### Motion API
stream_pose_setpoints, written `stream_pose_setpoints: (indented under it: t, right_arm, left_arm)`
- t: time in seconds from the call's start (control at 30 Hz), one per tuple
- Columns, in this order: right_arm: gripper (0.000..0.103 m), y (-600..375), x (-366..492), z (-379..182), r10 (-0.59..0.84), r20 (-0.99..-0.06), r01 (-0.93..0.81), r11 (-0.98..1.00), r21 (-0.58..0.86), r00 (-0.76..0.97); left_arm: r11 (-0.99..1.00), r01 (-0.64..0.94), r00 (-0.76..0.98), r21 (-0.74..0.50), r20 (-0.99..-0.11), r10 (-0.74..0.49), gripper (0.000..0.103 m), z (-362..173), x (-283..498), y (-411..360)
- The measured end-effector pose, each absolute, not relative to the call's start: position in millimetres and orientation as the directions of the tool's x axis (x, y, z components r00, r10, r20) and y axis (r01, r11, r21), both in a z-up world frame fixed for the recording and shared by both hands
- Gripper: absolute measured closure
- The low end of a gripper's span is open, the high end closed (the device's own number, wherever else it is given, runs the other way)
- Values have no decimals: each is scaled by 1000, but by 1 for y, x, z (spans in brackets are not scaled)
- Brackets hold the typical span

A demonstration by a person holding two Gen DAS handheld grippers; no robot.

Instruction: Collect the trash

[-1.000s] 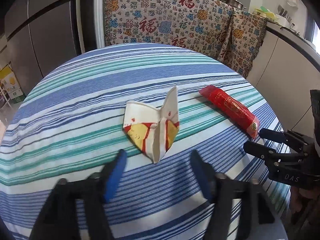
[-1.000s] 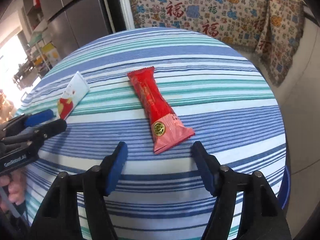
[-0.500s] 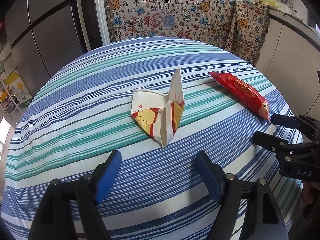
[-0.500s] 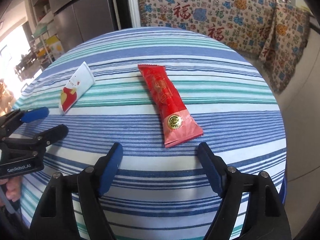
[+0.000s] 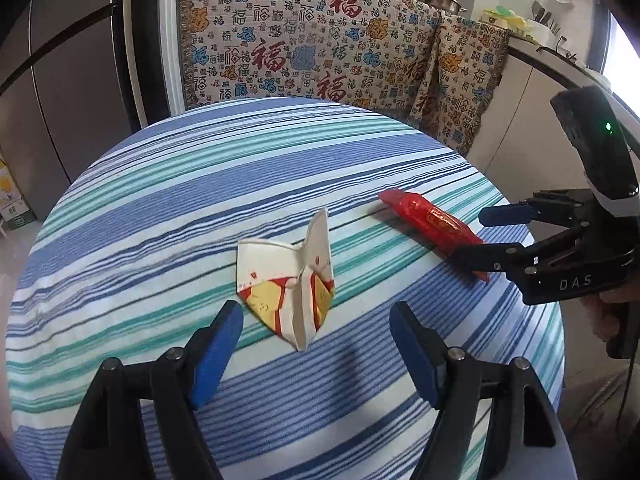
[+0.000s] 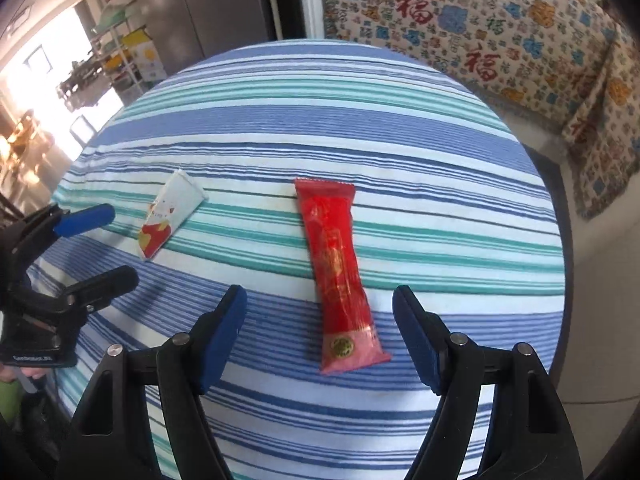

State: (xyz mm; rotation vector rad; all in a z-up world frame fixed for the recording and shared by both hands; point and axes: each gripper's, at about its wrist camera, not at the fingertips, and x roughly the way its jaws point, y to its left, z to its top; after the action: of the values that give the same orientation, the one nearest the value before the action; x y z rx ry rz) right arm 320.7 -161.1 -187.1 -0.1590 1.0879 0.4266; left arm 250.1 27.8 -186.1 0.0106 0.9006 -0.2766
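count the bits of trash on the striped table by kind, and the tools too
crushed paper cup: 1
red snack wrapper: 1
tools: 2, the left tool and the right tool, both open and holding nothing
total: 2 pieces of trash on the striped tablecloth, 4 things with the tools

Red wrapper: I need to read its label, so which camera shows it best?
The right wrist view: the red wrapper lies whole, lengthwise between that gripper's open fingers. In the left wrist view it lies far right, slanted, its near end hidden behind the right gripper.
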Motion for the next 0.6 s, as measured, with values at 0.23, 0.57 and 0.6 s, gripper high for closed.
stream_pose_setpoints:
  t: [0.23, 0.57, 0.6]
  right_arm:
    - [88, -157, 341, -200, 202, -914, -363, 930, 67, 351]
    - [89, -288, 272, -147, 238, -824, -123, 971, 203, 515]
    - [89, -305, 264, -144, 229, -817, -93, 973, 213, 529]
  left_arm:
    - [947, 318, 525, -33, -826, -205, 83, -195, 274, 7]
    - [885, 442, 564, -147, -722, -402, 99, -135, 259, -62]
    - [873, 460, 559, -160, -712, -425, 100, -131, 257, -77]
